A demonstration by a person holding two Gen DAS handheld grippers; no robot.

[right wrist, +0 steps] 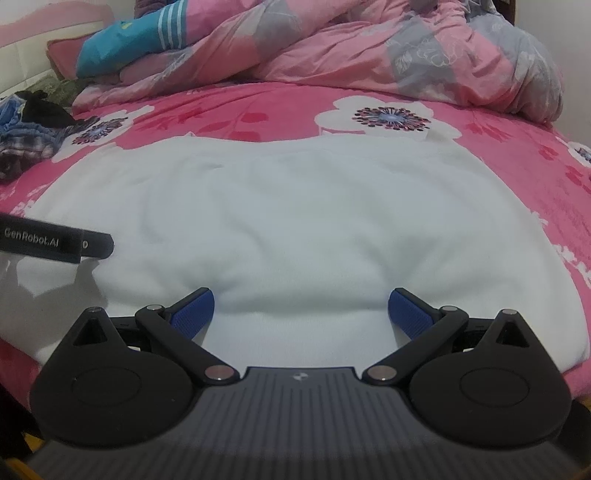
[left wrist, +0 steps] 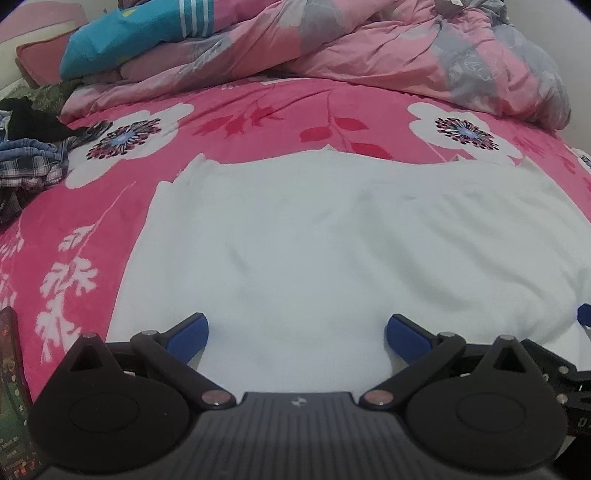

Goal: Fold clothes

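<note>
Am looking at home bedroom. Work surface is bed [left wrist: 110, 229], covered in bright pink fleece blanket with big white flowers. Rumpled pink-and-grey quilt [left wrist: 406, 48] heaped along far edge. Turquoise cloth with white stripes [left wrist: 147, 33] lies on quilt toward far left corner, pink pillow [left wrist: 37, 55] beside it. Loose clothes pile, plaid and dark pieces [left wrist: 33, 162], sits at bed's left edge. Pale wall [right wrist: 576, 44] behind far right corner.

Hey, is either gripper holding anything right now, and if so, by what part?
Nothing is held. The left gripper and right gripper both have jaws wide open above the near edge of the white garment.
</note>
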